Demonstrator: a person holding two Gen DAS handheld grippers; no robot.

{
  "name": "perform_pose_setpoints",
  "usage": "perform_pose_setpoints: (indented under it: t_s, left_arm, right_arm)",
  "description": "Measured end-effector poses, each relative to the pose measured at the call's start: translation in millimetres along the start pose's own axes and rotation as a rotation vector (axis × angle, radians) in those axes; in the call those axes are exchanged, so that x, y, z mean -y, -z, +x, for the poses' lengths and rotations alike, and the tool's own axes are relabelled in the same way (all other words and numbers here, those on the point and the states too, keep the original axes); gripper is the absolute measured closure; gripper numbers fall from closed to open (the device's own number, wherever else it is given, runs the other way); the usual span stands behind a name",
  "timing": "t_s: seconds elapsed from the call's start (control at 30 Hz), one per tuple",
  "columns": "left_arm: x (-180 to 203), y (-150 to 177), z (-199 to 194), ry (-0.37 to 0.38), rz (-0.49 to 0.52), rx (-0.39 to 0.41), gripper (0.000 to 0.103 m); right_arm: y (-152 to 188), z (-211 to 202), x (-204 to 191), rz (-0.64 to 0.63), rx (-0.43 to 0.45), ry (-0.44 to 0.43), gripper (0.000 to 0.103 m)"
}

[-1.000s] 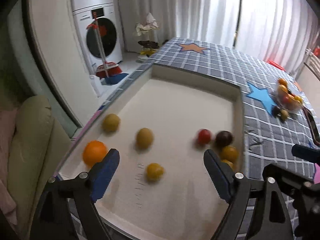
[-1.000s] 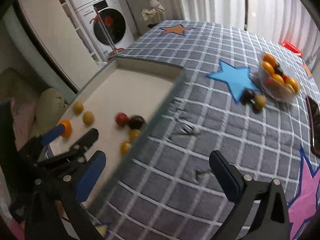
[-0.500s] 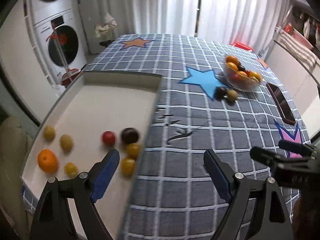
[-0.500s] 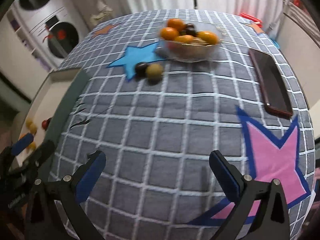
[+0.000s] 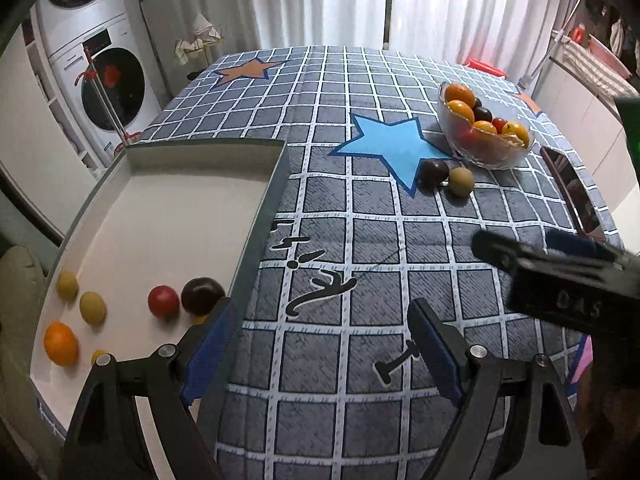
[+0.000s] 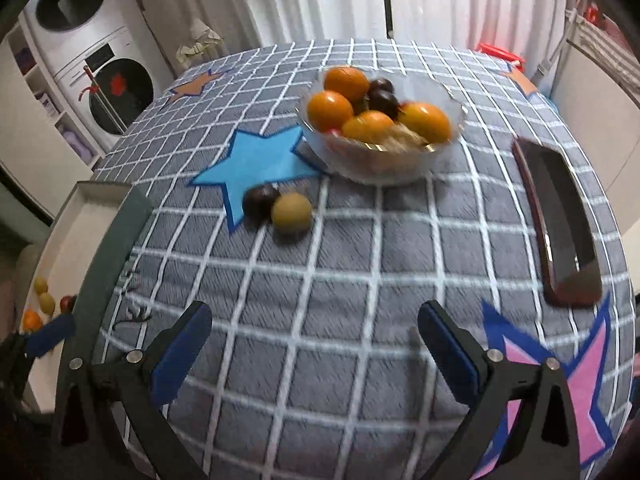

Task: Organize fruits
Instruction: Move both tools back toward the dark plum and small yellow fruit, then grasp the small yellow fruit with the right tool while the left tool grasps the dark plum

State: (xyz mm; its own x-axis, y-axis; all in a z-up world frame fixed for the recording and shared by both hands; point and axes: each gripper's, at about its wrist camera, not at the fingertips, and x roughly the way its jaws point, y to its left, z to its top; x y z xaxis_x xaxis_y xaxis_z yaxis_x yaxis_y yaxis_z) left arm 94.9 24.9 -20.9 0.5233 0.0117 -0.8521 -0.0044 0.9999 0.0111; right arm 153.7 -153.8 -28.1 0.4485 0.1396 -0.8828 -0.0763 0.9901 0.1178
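Both grippers are just hanging over the checked tablecloth [image 6: 320, 320] with nothing in them. The left gripper [image 5: 320, 344] has its jaws spread wide, blue pads well apart, only bare cloth between them. Its left finger sits right over the edge of the white tray [image 5: 172, 208], but it's not touching any fruit. The right gripper [image 6: 316, 344] is the same deal: jaws wide apart, empty, above the cloth near the pink star [image 6: 580, 380].

Fruit-wise, the glass bowl [image 6: 384, 160] is at the far side of the table, beside the blue star [image 6: 260, 160], loaded with oranges [image 6: 330, 110] and a couple of dark plums [image 6: 384, 100]. Just in front of it, loose on the cloth, a dark plum [image 6: 258, 202] and a yellow-green fruit [image 6: 291, 213] sit touching each other.

The tray off to the left has its own bunch at the near end: a red fruit [image 5: 163, 300] and a dark one [image 5: 202, 295] side by side, two yellowish ones [image 5: 92, 307], an orange [image 5: 61, 343], plus a small yellow one partly hidden behind the left finger.

A dark phone [image 6: 560, 224] lies on the right side of the table, well clear of the fruit.
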Motion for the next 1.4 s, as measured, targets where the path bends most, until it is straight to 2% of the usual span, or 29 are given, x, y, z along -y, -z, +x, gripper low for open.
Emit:
perform_pose_setpoints:
  t_s: [0.07,0.2,0.4,0.47,0.53,0.7,0.87,1.13,1.17,1.2,1.27,1.37,1.4]
  left_arm:
    - [1,-2,5,-0.006,0.003,-0.003,0.016]
    - [3,-6,11,-0.011,0.003,-0.001,0.016]
    - [5,-13,17,-0.014,-0.002,0.009,0.016]
    - [8,-16,19,-0.017,0.007,0.012,0.016]
    - [11,-20,21,-0.019,0.017,0.014,0.016]
    - [23,-34,25,-0.008,0.038,0.037,0.016]
    - [48,-52,38,0.0,0.097,0.048,0.016]
    - [76,-81,67,0.021,0.103,0.045,0.016]
    - [78,-83,70,0.022,0.103,0.045,0.019]
    - [80,-84,73,0.018,0.105,0.043,0.032]
    - [81,-85,76,0.029,0.1,0.037,0.036]
    - [82,-87,77,0.056,0.092,0.03,0.054]
    - [84,-87,77,0.063,0.092,0.03,0.063]
  right_arm:
    - [-6,6,-3,-0.006,0.009,0.001,0.003]
    - [-15,19,-6,-0.014,0.025,0.021,0.031]
    - [-25,28,-12,-0.035,0.056,0.016,0.041]
    - [-27,29,-13,-0.045,0.067,0.008,0.054]
    - [-28,29,-10,-0.039,0.069,-0.014,0.075]
    - [-19,19,5,-0.032,0.077,-0.019,0.075]
    - [-2,4,38,0.024,0.077,-0.008,0.075]
    - [27,-16,69,0.084,0.083,-0.007,0.075]
    - [26,-17,68,0.083,0.082,-0.006,0.075]
    - [29,-20,70,0.083,0.082,-0.007,0.075]
    - [32,-22,72,0.084,0.083,-0.011,0.075]
    - [36,-24,71,0.078,0.081,-0.011,0.075]
    - [38,-26,71,0.076,0.08,-0.012,0.075]
